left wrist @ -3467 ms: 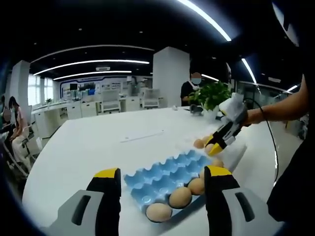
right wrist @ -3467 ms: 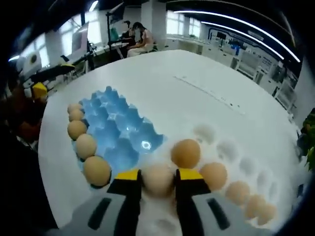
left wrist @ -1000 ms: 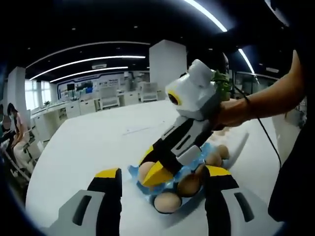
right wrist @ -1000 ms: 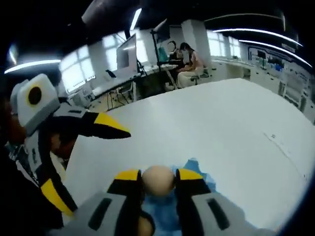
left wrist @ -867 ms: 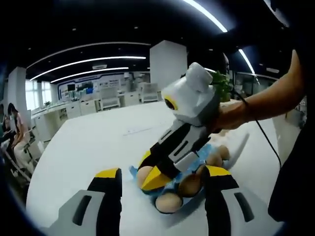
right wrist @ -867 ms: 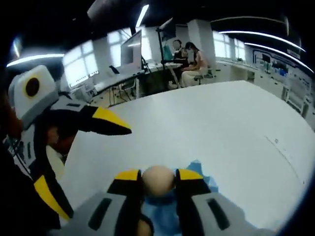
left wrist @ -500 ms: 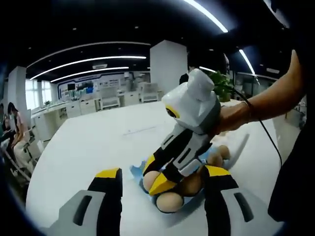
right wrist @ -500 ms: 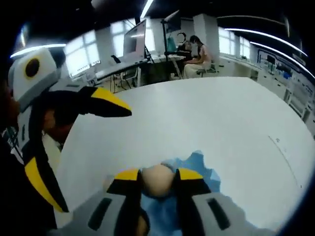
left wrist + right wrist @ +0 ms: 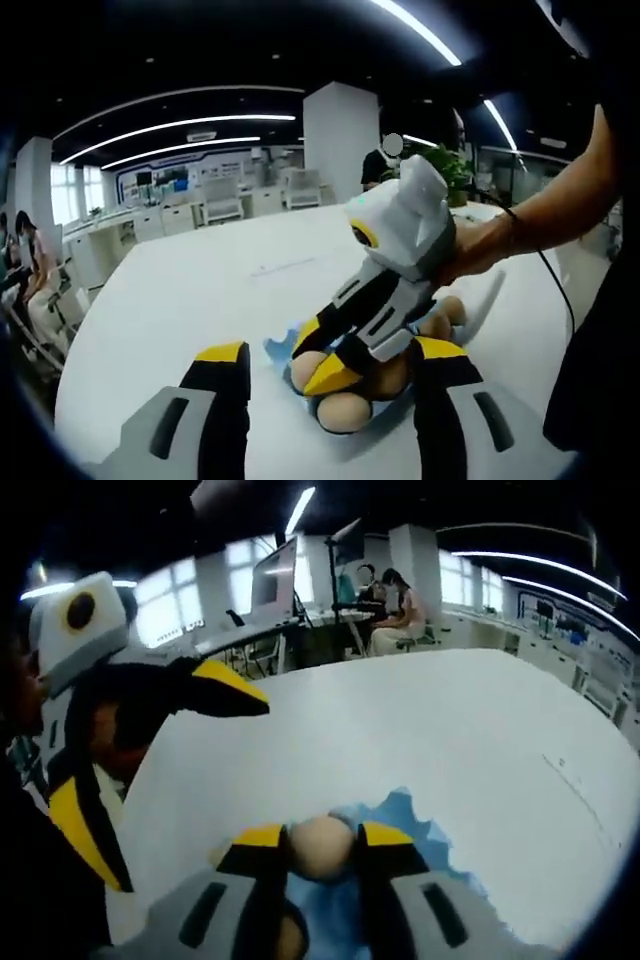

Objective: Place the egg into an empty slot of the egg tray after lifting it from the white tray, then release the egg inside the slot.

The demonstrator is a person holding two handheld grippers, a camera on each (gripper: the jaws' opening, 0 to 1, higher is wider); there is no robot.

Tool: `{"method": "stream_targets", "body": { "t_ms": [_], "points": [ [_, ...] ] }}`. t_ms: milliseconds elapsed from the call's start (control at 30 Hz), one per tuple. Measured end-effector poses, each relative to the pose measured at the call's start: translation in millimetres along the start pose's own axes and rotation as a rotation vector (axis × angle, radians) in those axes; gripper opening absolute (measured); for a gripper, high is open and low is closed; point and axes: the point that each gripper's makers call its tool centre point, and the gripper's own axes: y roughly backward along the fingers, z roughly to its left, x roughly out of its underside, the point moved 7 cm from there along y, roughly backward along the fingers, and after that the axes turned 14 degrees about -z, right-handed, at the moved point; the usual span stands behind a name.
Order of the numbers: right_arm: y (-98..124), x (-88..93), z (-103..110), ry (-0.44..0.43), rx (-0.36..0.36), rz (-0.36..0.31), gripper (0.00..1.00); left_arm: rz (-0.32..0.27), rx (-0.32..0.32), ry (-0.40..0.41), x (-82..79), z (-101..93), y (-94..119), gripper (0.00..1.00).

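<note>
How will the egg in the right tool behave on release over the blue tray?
The egg is rounded and smooth, so it would likely roll if it misses a cup. The blue tray is dimpled, which should cradle it. The shell is probably fragile; the right tool should open gently.

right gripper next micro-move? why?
Probably open the jaws a little. The right gripper is shut on the egg, low over the blue egg tray, beside the filled row. Whether the egg is fully seated can't be told, so release gently.
</note>
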Motion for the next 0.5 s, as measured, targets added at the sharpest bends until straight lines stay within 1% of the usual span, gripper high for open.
{"method": "stream_targets", "body": {
  "t_ms": [33, 67, 100, 167, 200, 233, 267, 300, 333, 367, 400, 467, 500],
  "points": [
    [1, -0.3, 0, -0.027, 0.005, -0.004, 0.27, 0.001, -0.003, -0.004, -0.4, 0.2, 0, 0.64],
    [2, -0.5, -1, -0.038, 0.006, -0.005, 0.26, 0.000, -0.002, -0.004, -0.5, 0.2, 0, 0.64],
    [7, -1.4, -2, -0.081, 0.021, -0.010, 0.26, -0.001, 0.000, -0.003, -0.8, -0.3, 0, 0.64],
    [12, -4.0, -4, -0.093, 0.032, -0.025, 0.26, 0.000, 0.003, -0.006, -1.3, -1.2, 1, 0.64],
    [21, -9.0, -2, -0.120, 0.038, -0.083, 0.26, -0.002, 0.004, -0.008, -2.0, -1.9, 1, 0.64],
    [26, -9.9, -2, -0.146, 0.044, -0.105, 0.26, -0.003, 0.001, -0.007, -2.1, -1.9, 1, 0.64],
    [32, -8.8, -3, -0.167, 0.052, -0.102, 0.26, -0.003, -0.001, -0.006, -2.0, -2.0, 1, 0.65],
    [41, -6.9, -5, -0.175, 0.077, -0.107, 0.26, -0.004, 0.000, -0.005, -1.8, -2.4, 0, 0.65],
    [49, -5.9, -5, -0.190, 0.093, -0.135, 0.26, -0.005, 0.000, -0.004, -1.7, -3.0, 0, 0.65],
    [56, -4.4, -5, -0.197, 0.102, -0.139, 0.26, -0.006, 0.000, -0.003, -1.6, -3.4, 0, 0.65],
    [65, -1.9, -6, -0.211, 0.129, -0.154, 0.26, -0.006, 0.002, 0.002, -1.3, -4.3, 0, 0.65],
    [74, 1.3, -6, -0.245, 0.151, -0.154, 0.26, -0.002, 0.003, 0.013, -0.3, -5.4, 0, 0.65],
    [87, 3.8, -6, -0.271, 0.173, -0.179, 0.26, 0.002, 0.006, 0.017, 0.5, -6.4, -1, 0.65]
  ]
}}
